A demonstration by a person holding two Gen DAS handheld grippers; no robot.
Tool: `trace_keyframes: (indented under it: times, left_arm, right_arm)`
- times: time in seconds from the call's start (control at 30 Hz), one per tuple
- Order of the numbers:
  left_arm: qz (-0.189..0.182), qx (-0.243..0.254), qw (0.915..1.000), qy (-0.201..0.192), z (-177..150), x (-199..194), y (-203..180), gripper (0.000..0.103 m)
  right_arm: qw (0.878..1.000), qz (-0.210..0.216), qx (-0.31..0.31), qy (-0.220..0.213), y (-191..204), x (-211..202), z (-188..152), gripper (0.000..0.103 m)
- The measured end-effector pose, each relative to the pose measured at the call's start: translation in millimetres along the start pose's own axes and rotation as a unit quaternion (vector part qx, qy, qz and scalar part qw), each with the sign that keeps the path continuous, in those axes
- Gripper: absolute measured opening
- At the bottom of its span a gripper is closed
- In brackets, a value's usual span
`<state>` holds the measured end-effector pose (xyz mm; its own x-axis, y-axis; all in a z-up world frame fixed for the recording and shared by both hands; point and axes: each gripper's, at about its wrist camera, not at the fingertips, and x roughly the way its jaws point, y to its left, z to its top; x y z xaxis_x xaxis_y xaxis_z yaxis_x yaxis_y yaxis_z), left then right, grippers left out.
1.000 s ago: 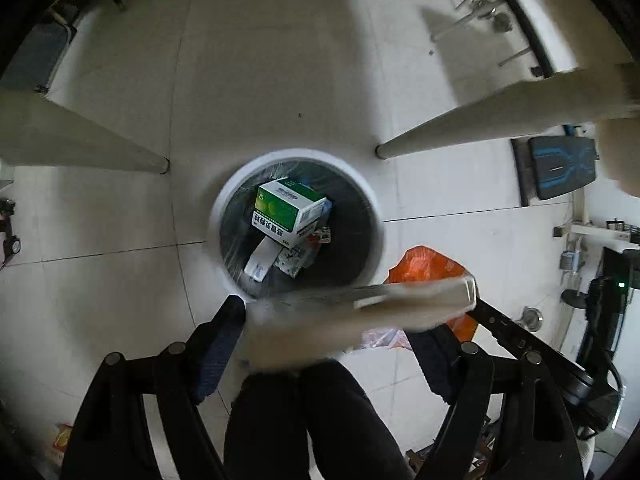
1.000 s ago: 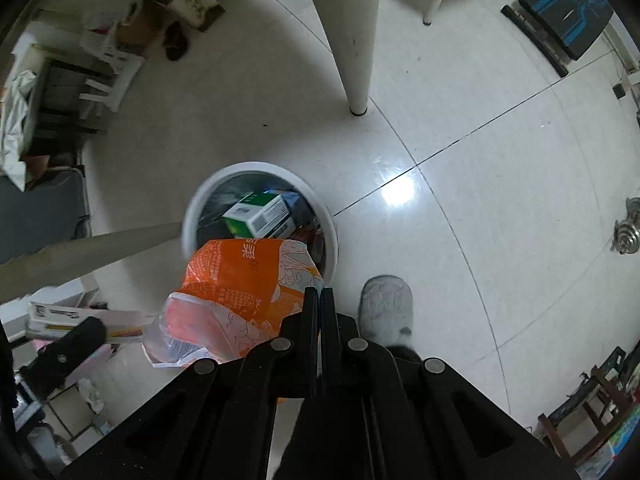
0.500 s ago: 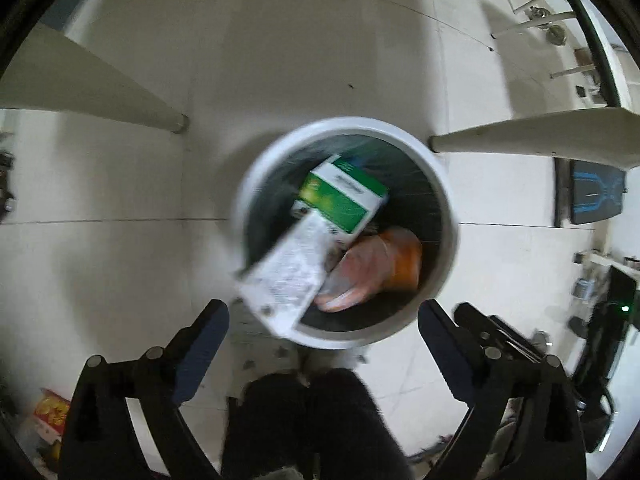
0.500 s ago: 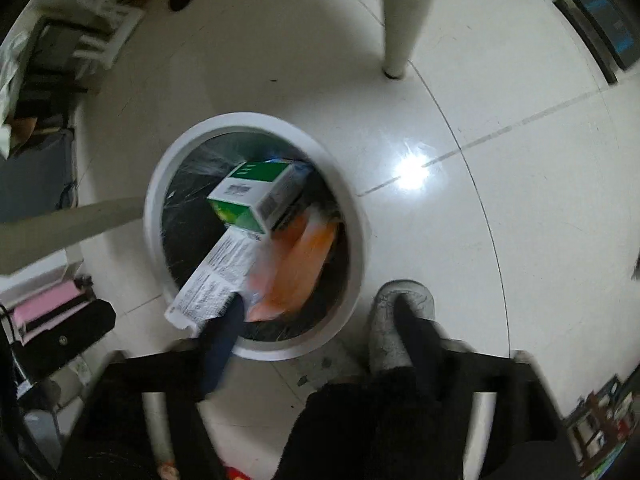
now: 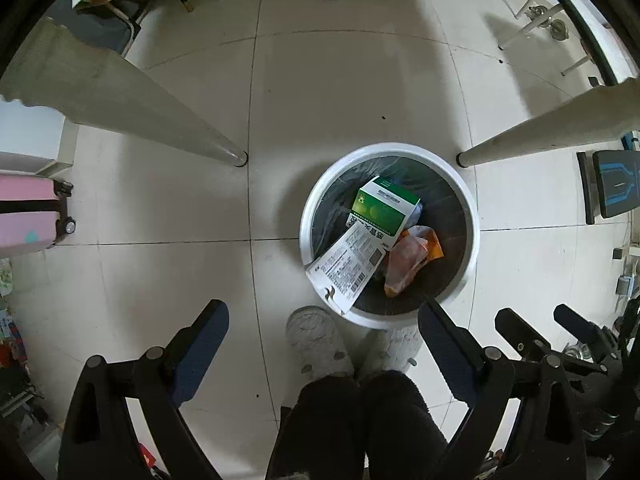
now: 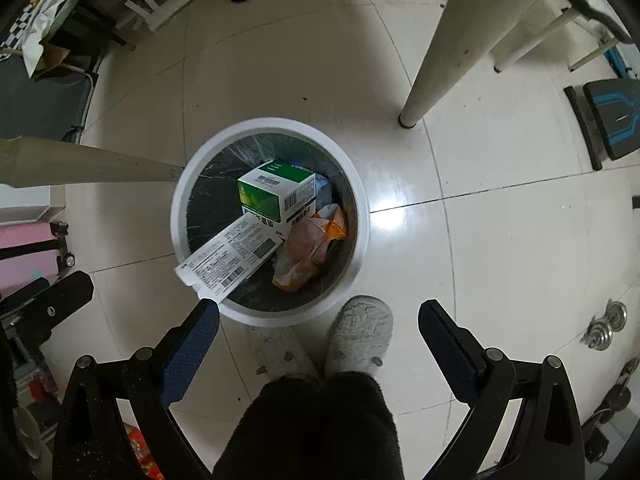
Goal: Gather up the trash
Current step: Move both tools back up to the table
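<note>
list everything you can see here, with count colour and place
bin: 1, white rim with dark liner, on the floor
box: 1, green and white, in the bin
flat carton: 1, white with print, one end in the bin, the other sticking out over its rim
wrapper: 1, orange, in the bin
table legs: 2, cream, either side of the bin
suitcase: 1, pink, far left
slippers: 2, grey, near the bin
left gripper: 1, black, open, empty
right gripper: 1, black, open, empty
</note>
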<state>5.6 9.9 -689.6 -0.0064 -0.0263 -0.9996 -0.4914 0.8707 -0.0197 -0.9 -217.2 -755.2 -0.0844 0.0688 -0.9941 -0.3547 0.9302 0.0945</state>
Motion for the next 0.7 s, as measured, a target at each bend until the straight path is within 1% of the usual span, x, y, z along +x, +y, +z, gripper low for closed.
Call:
trace_keyframes:
  times: [0.17, 0.3, 0.43, 0.5, 0.67, 0.7]
  left_arm:
    - [-0.003, -0.004, 1.0000, -0.005, -12, -34, -2, 0.096]
    - [-0.008, -0.005, 0.9999, -0.009, -26, -73, -2, 0.096]
    - [-0.008, -0.004, 0.9998, -0.016, -40, -120, -1, 0.096]
    - [-0.007, -0.001, 0.9997, -0.022, -48, -150, 1, 0.096]
    - [0.014, 0.000, 0.9992, -0.039, -59, -215, 10, 0.096]
    - [0.014, 0.000, 0.9988, -0.048, -59, -229, 12, 0.096]
  right_arm:
    - [1.000, -0.003, -0.007, -0.009, 1, -42, -10, 0.101]
    - [1.000, -0.001, -0.014, -0.012, 7, -82, -22, 0.101]
    - [1.000, 0.002, -0.019, -0.019, 12, -139, -36, 0.101]
    - [0.999, 0.004, -0.022, -0.022, 15, -174, -44, 0.101]
    - [0.999, 0.015, -0.023, -0.033, 26, -256, -57, 0.101]
    - [0.999, 0.022, -0.021, -0.036, 29, -276, -58, 0.101]
